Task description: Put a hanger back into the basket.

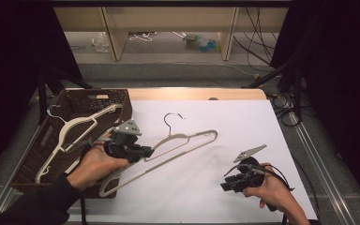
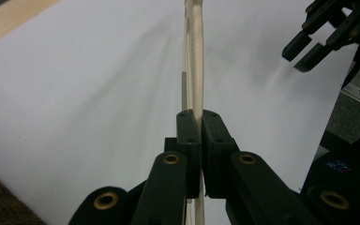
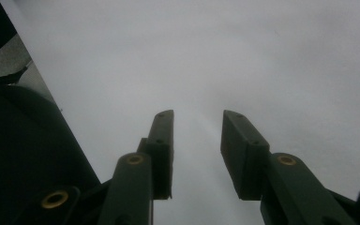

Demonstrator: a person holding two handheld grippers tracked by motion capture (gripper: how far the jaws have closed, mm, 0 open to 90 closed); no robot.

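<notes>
The left gripper is pinching the lower bar of a cream hanger, its jaws pressed together on the thin bar, as the left gripper view confirms. The hanger is lying low across the white sheet, its metal hook pointing toward the far edge; whether it is resting on the sheet or lifted just clear cannot be told. The right gripper is hovering near the sheet's right side with its jaws spread and nothing between them.

Risk assessment: the grip is sitting near one end of a long, light part, so the free end is likely to swing or sag during a lift. The narrow bar may also twist or slide between the pads. Should the hanger be carried toward the basket, its hook could snag the rim or the second hanger.

A brown wicker basket is standing at the table's left, just beside the sheet, holding a second cream hanger. The sheet is covering a wooden table. Beyond it, cables are trailing over a grey floor beneath wooden furniture legs, with dark curtains hanging at both sides.
</notes>
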